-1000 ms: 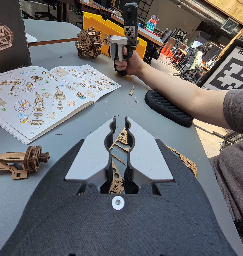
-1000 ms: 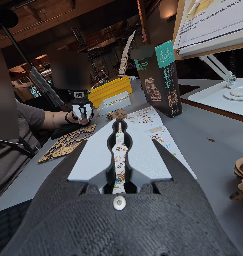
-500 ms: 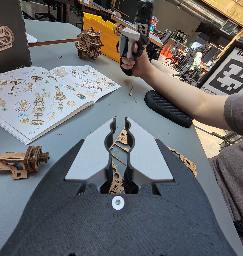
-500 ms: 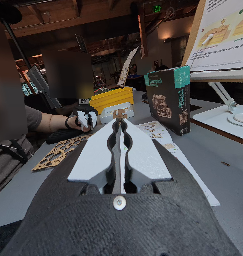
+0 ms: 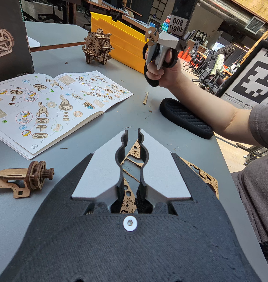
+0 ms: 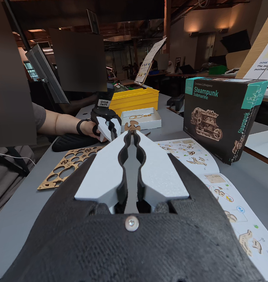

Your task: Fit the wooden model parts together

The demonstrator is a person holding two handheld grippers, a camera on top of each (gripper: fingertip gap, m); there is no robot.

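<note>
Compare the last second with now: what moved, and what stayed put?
The right gripper rose off the table and swung toward the left, keeping its grip on the small wooden propeller. Nothing was let go or newly taken. The left gripper stayed over the cut-out sheet, empty and slightly open; the booklet, finished model and wooden subassembly did not move.

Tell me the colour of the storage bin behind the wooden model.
Bright yellow bin; clearest in the left wrist view.

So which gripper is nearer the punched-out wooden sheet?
Left. The left gripper hovers directly over the wooden sheet; the right gripper is raised off the table near the yellow bin.
</note>
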